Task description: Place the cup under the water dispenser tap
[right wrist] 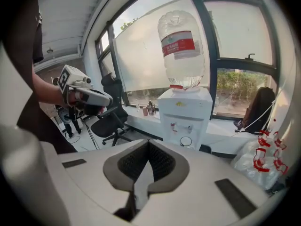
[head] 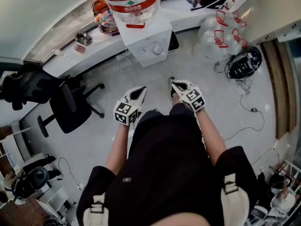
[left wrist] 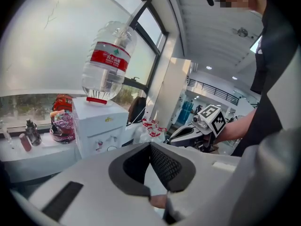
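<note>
Seen from above, a person stands on a pale floor facing a white water dispenser, a hand-held gripper in each hand. The dispenser sits on a long white counter under a window, with one large clear bottle upended on top.

The left gripper and the right gripper are held side by side, well short of the dispenser and pointing toward it. Both pairs of fingers are closed with nothing between them.

The cup seems to show only as a small clear round rim against the front of the dispenser, just below its taps. It is too small to be sure. If that is the cup, it already stands under the taps and the placing looks done, with nothing left but to draw back. If it is not, no cup is in view and the whole task remains.

Counted: one dispenser, one bottle, two taps, one likely cup, two grippers, and one black office chair to the left of the dispenser.
</note>
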A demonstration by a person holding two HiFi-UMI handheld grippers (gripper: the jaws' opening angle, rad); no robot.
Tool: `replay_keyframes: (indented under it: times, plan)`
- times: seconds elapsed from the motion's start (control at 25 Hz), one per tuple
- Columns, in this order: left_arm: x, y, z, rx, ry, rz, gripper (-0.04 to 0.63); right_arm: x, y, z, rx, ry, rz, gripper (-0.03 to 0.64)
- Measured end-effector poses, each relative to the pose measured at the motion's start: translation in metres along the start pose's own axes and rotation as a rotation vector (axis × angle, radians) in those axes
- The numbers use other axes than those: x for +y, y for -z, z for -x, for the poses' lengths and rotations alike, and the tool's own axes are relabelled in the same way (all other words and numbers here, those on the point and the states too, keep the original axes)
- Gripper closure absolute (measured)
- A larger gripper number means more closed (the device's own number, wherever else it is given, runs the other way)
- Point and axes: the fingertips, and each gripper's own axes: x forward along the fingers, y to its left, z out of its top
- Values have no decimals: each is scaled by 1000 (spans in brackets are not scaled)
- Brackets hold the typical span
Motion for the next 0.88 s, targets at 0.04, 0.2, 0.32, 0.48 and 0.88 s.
replay_keyframes:
  times: [0.04,0.2,0.32,0.48,0.88]
  plan:
    - [-2,2,5,-4,3,-2,595,4,5,4,2,9,-10,623]
    - [-6,16,26,-6,12,-22,595,23,9,21,-39,59,-27,623]
    - [-9,24,42,-8,13,-25,595,43,26,28,-35,80,-64,623]
    - [-13,25,58,-27,12,-13,595,58,36,32,-32,97,-71,623]
    - [-10,21,74,-62,-1,-15,595,58,2,52,-58,157,10,623]
